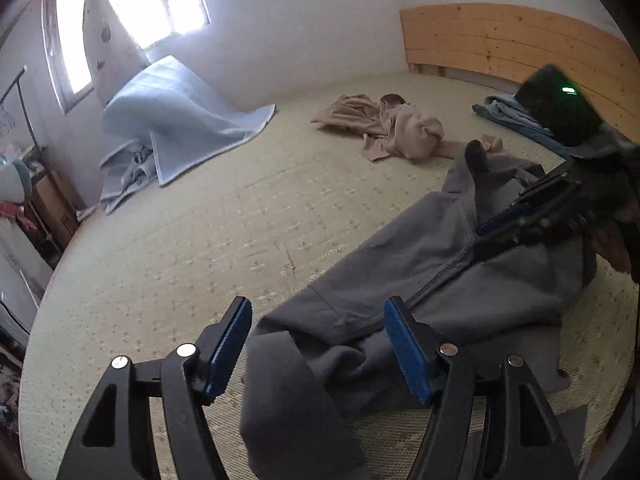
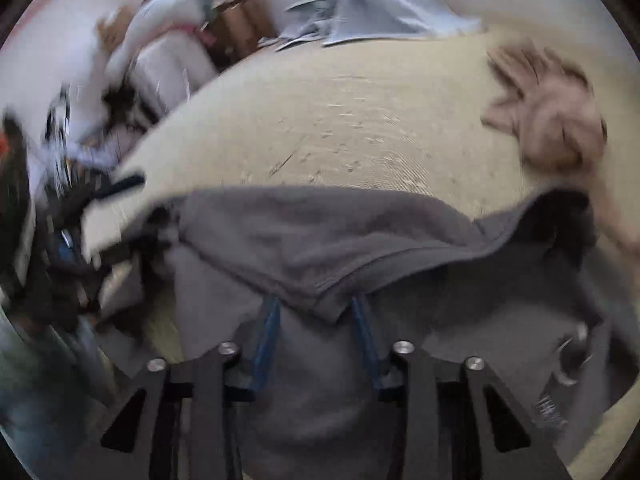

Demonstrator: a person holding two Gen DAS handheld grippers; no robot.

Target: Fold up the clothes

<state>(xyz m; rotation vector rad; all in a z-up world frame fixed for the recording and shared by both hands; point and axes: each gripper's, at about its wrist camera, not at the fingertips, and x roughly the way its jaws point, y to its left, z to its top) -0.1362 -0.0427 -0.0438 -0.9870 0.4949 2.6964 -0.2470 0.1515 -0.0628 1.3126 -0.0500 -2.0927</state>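
Left wrist view: the left gripper (image 1: 318, 344) stands wide, its 2 blue pads apart, with nothing pinched; a fold of the grey hoodie (image 1: 420, 280) lies between and below them, but neither pad presses on it. The hoodie lies spread on the mat (image 1: 200, 240), running from 6 o'clock up toward 2 o'clock, zip seam showing. At 3 o'clock the right gripper (image 1: 516, 216) reaches onto the hoodie's upper part. A beige garment (image 1: 400, 128) lies crumpled at 1 o'clock, just beyond the hoodie's far tip. A light blue blanket (image 1: 176, 120) is heaped at 10 o'clock under the window (image 1: 132, 4); a wooden headboard (image 1: 500, 40) stands at 1 o'clock, with a blue cloth (image 1: 508, 114) at its foot.

Right wrist view, blurred: the right gripper (image 2: 318, 312) is narrow, and a grey edge of the hoodie (image 2: 320, 240) drapes over its fingertips; whether the pads actually clamp it I cannot tell. The beige garment (image 2: 552, 120) sits at 2 o'clock, the blanket (image 2: 376, 4) at 12 o'clock.
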